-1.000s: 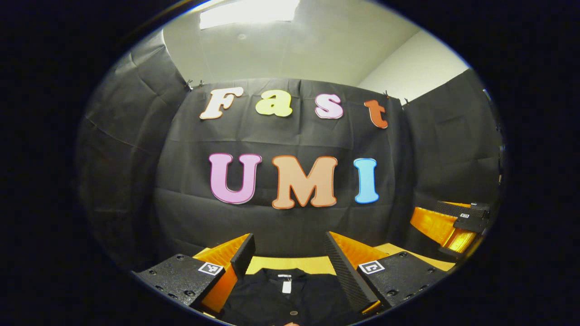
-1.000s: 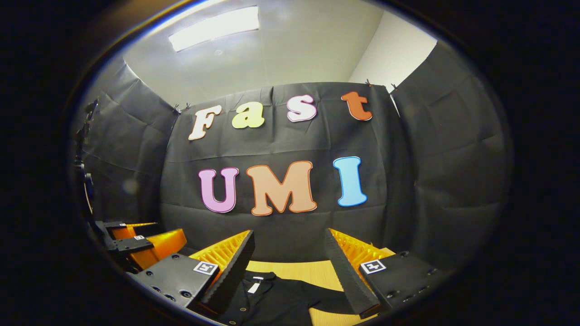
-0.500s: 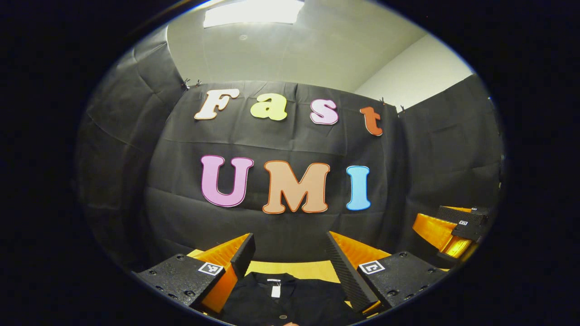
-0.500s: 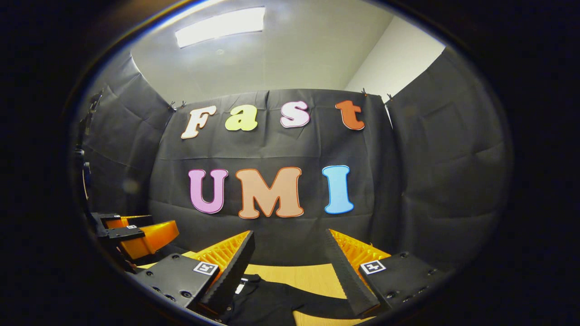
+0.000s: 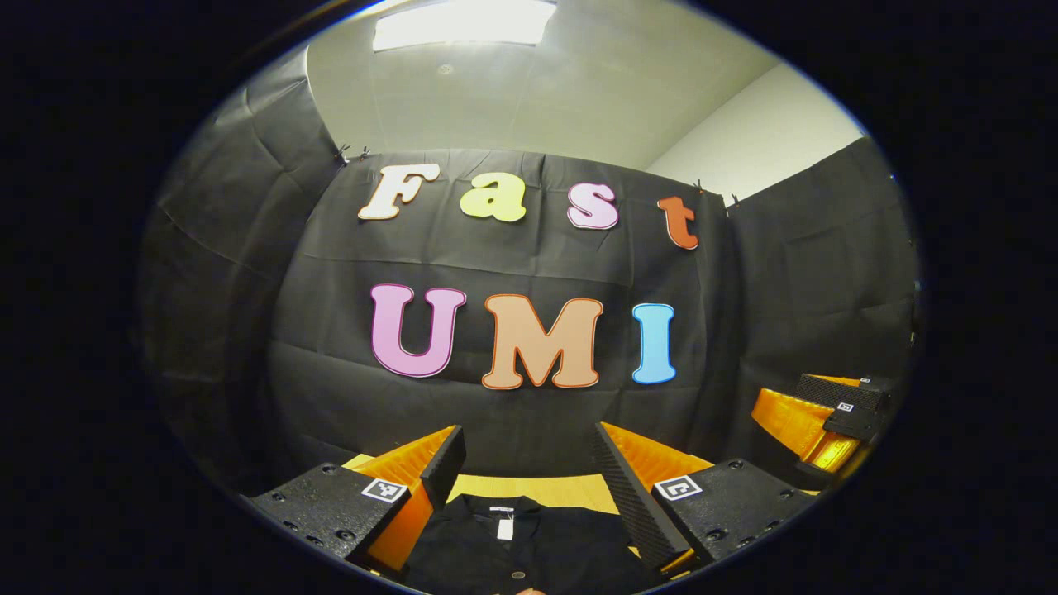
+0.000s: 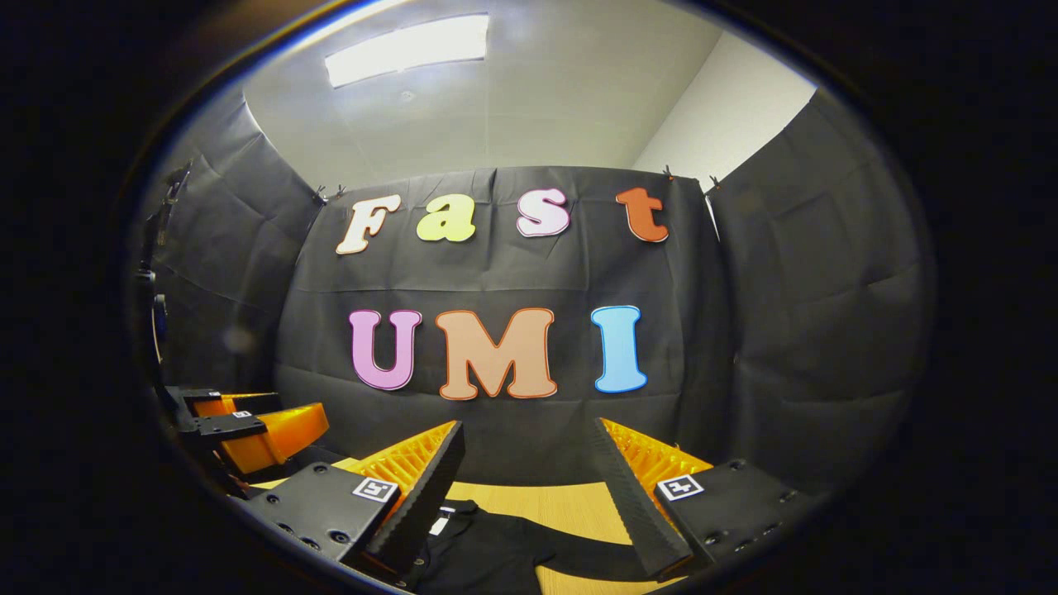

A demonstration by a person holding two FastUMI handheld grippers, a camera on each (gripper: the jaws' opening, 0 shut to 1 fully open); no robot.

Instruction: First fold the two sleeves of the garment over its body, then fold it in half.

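A black buttoned shirt (image 5: 529, 541) lies flat on a yellowish wooden table (image 5: 537, 487), its collar and white neck label toward the far wall. My left gripper (image 5: 529, 463) hangs open above the collar with nothing between its fingers. In the right gripper view the same shirt (image 6: 488, 549) shows its collar and one short sleeve spread to the right. My right gripper (image 6: 529, 471) is open above that shoulder and sleeve, holding nothing. The right gripper (image 5: 831, 413) also appears at the right edge of the left gripper view, and the left gripper (image 6: 240, 426) at the left edge of the right gripper view.
Black cloth walls close the booth on the back and both sides. The wooden table (image 6: 570, 500) runs up to the back wall beyond the shirt. A bright ceiling light (image 6: 405, 49) is overhead.
Both views have tipped slightly upward and drifted a little; less of the shirt shows between the fingers than a second ago. Both grippers stay open and the shirt has not moved.
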